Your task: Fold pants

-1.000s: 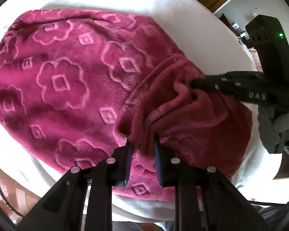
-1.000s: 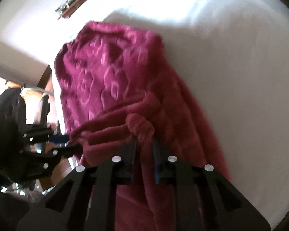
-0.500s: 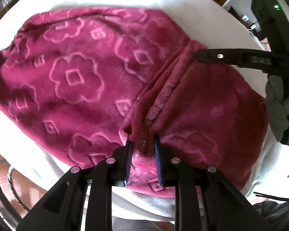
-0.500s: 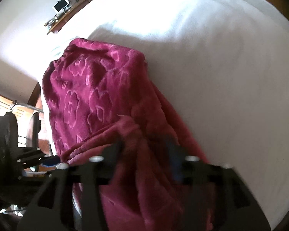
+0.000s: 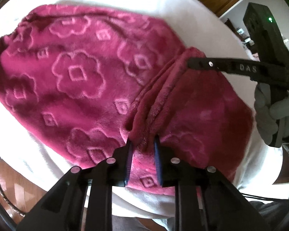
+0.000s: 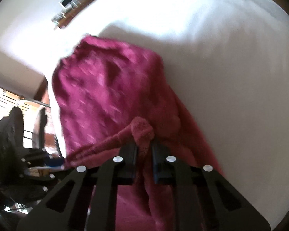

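Magenta fleece pants (image 5: 77, 80) with a raised flower pattern lie on a white-covered surface (image 5: 192, 19). One end is folded over on itself. My left gripper (image 5: 143, 144) is shut on the near corner of that folded edge, with plush between its blue pads. In the same view my right gripper (image 5: 190, 64) pinches the far corner of that edge. In the right wrist view the pants (image 6: 109, 88) stretch away, and my right gripper (image 6: 144, 144) has its jaws closing on a bunched knob of fabric that sits between them. The left gripper (image 6: 54, 159) shows at lower left.
A grey-gloved hand (image 5: 269, 115) holds the right gripper's handle. The white surface (image 6: 221, 77) extends widely to the right of the pants. Wooden floor (image 5: 7, 182) shows past the near edge, and a shelf with small items (image 6: 67, 5) stands at the far wall.
Half a second ago the right jaws stood spread over the fabric; now they pinch it again. The left gripper kept its grip, and the held edge looks straighter between both.
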Demonstrator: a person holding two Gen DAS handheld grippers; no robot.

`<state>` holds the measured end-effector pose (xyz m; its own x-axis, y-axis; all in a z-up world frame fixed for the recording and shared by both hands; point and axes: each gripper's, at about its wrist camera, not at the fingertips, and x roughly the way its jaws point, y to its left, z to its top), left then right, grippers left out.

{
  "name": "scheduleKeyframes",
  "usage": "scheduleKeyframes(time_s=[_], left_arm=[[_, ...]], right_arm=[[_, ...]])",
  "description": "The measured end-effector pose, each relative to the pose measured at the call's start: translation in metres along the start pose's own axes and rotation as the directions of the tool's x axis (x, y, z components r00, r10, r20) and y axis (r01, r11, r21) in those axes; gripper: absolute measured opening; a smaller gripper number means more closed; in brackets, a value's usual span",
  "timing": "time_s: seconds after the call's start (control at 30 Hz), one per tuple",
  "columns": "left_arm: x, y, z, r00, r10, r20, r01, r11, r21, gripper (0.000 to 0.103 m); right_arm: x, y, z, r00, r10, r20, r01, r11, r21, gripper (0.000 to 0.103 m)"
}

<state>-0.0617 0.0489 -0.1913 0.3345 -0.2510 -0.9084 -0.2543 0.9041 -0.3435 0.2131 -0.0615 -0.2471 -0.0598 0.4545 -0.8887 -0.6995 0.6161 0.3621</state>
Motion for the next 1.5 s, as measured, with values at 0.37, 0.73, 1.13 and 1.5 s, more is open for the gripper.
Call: scheduleKeyframes(time_s=[0.37, 0.73, 1.13, 1.5], left_arm=[[0.018, 0.028, -0.019, 0.987, 0.157, -0.040, -0.155, 0.987, 0.048, 0.021], [0.001, 0.023, -0.010, 0.972, 0.229, -0.054, -0.224, 0.971, 0.086, 0.054], [-0.055, -0.032, 0.012, 0.966, 0.227, 0.124, -0.245, 0.957, 0.158, 0.056], [0.043, -0.074, 0.041, 0.960, 0.276, 0.049, -0.279, 0.922, 0.269, 0.058]], right_arm=[[0.051, 0.035, 0.006, 0.994, -0.105, -0.030, 0.100, 0.984, -0.146, 0.023], [-0.065, -0.032, -0.032, 0.988, -0.087, 0.127, 0.078, 0.994, 0.071, 0.046], [-0.112, -0.113, -0.181, 0.973, -0.159, 0.167, 0.051, 0.855, 0.516, 0.046], [-0.069, -0.133, -0.173, 0.930, -0.364, 0.054, 0.272, 0.778, 0.566, 0.026]])
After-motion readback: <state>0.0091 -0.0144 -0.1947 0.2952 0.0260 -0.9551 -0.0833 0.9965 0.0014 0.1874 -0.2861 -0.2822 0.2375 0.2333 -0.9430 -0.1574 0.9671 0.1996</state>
